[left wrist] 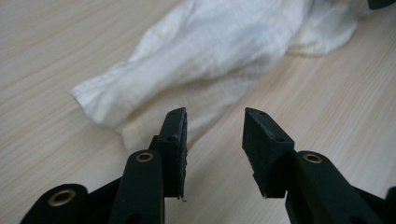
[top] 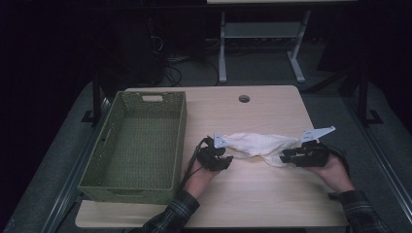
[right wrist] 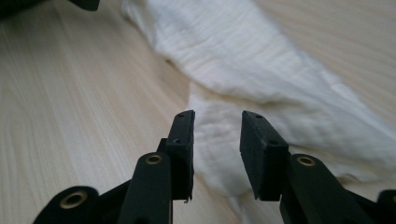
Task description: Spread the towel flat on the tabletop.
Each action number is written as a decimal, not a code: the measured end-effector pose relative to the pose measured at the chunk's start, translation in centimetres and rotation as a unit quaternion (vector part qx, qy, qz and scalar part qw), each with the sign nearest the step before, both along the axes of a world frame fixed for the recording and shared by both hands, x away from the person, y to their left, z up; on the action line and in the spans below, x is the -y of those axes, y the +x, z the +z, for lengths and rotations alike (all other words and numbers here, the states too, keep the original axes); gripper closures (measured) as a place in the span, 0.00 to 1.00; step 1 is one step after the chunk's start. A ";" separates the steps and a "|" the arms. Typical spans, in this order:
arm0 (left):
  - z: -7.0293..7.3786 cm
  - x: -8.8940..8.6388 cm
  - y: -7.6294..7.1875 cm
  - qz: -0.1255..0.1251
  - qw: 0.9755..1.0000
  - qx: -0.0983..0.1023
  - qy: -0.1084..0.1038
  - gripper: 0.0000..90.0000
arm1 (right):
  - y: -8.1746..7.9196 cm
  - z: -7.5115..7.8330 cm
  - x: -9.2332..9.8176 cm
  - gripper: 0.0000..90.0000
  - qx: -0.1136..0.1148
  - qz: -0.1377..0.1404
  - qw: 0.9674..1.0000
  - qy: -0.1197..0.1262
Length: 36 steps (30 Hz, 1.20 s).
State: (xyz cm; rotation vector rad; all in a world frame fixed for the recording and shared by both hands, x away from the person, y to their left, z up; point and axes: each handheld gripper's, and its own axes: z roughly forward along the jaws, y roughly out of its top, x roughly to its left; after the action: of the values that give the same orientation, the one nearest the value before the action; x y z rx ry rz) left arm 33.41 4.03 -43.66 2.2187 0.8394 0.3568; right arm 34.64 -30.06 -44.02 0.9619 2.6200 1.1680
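A crumpled white cloth [top: 257, 144] lies stretched left to right on the wooden table [top: 252, 194]. My left gripper [top: 228, 159] rests at the cloth's left end, jaws pointing right. In the left gripper view it [left wrist: 215, 116] stands open over bare wood, with the cloth [left wrist: 210, 51] just beyond its left jaw. My right gripper [top: 284, 156] sits at the cloth's right end, pointing left. In the right gripper view it [right wrist: 217, 116] is open, with the cloth [right wrist: 261, 60] lying on the table under the gap and not pinched.
A green woven basket [top: 180, 136] stands empty on the left part of the table, close to my left hand. A round cable hole [top: 244, 98] sits near the far edge. Table legs and cables stand on the dark floor behind.
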 end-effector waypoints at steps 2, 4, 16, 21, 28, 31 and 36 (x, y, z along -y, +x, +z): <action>-0.8 0.3 0.3 -0.006 1.000 -0.004 0.023 0.65 | 0.0 -0.4 -0.7 0.71 -0.005 0.009 1.000 -0.013; -1.1 0.5 0.5 -0.003 0.999 0.000 0.033 0.65 | 0.1 -0.8 -1.1 0.71 -0.011 0.014 1.000 -0.018; -2.4 0.7 2.2 0.013 0.998 -0.005 0.059 0.78 | 0.1 -2.1 -2.1 0.80 -0.016 0.025 0.997 -0.069; -2.3 0.7 2.5 0.010 0.998 -0.024 0.049 0.94 | 0.2 -2.1 -1.8 0.94 -0.022 0.022 0.997 -0.071; 0.2 0.2 1.5 -0.001 1.000 -0.024 -0.003 0.97 | 0.1 -0.5 -0.4 0.97 -0.017 0.014 0.999 -0.044; 1.5 -0.5 1.1 0.007 1.000 -0.015 -0.024 0.97 | 0.0 0.5 0.8 0.97 -0.005 -0.001 1.000 -0.024; 1.7 -0.9 1.3 0.020 0.999 -0.025 -0.041 0.97 | 0.2 1.4 3.4 0.97 0.004 -0.029 1.000 -0.002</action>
State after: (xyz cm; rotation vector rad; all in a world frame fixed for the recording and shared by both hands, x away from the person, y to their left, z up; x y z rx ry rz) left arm 34.73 4.96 -41.97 2.1446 0.9113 0.2811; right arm 34.79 -33.44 -42.57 1.0235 2.5682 1.1503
